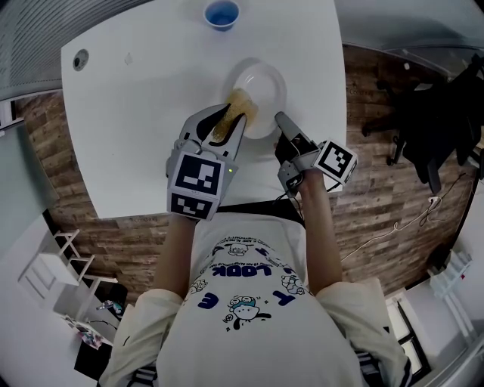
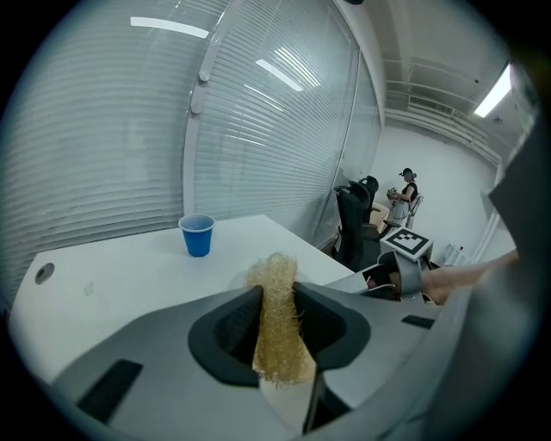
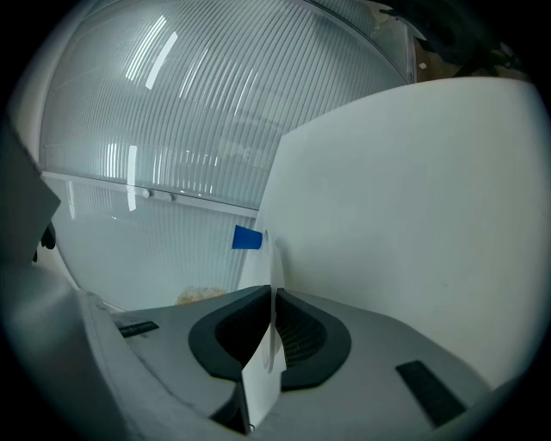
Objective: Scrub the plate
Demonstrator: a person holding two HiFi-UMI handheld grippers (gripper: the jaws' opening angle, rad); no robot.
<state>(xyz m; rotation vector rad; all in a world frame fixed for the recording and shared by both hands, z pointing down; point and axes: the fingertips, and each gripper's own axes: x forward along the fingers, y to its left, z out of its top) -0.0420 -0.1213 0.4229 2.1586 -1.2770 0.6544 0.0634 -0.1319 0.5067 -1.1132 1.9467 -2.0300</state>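
A white plate (image 1: 261, 89) lies on the white table (image 1: 136, 113) just ahead of both grippers. My left gripper (image 1: 231, 119) is shut on a tan fibrous scrub pad (image 1: 234, 113), whose tip rests on the plate's near left part. The pad (image 2: 277, 319) stands upright between the left jaws, and my left gripper (image 2: 277, 332) clamps its lower half. My right gripper (image 1: 284, 125) is shut on the plate's near right rim. In the right gripper view the plate (image 3: 272, 306) shows edge-on, pinched by my right gripper (image 3: 272, 332), with a bit of the pad (image 3: 200, 295) beyond.
A blue cup (image 1: 221, 13) stands at the table's far edge, beyond the plate; it also shows as the blue cup (image 2: 197, 234) and the blue cup (image 3: 247, 238). A small round grommet (image 1: 79, 60) sits at the table's far left. Office chairs (image 2: 355, 226) and a person (image 2: 402, 195) stand off to the right.
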